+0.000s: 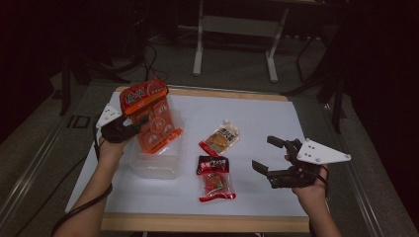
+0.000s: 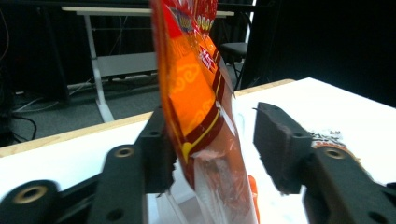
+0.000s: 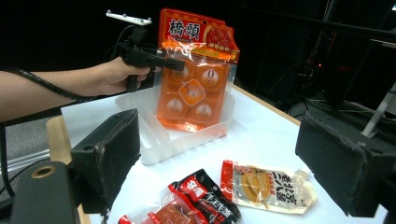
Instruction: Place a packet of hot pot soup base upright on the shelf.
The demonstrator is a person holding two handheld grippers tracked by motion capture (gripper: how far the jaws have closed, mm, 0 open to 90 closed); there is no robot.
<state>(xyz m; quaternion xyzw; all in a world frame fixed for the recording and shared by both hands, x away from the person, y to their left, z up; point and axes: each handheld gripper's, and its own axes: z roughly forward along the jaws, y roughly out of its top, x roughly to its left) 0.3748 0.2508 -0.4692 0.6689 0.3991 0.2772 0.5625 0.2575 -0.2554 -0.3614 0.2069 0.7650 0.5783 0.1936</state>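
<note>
- The orange snack bag [image 1: 152, 117] is stood upright in the clear plastic tray [image 1: 154, 167], its lower edge inside; placing is judged nearly done — only release remains.
- The left gripper [image 2: 212, 144] has its jaws apart; the bag sits between them, against one pad, clear of the other.
- The right gripper [image 1: 271, 158] is held open, empty, well apart; two sachets [image 1: 217, 163] are left on the white table [image 1: 276, 118].

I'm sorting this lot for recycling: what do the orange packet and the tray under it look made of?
Orange packet: thin glossy plastic film, by the look. It shines, its lower half is see-through over the orange pieces inside, and its edges crinkle.
Tray: probably rigid translucent plastic with a frosted, milky finish. Its walls stand stiffly, a divider rib runs along the inside, and the white table shows faintly through.
</note>
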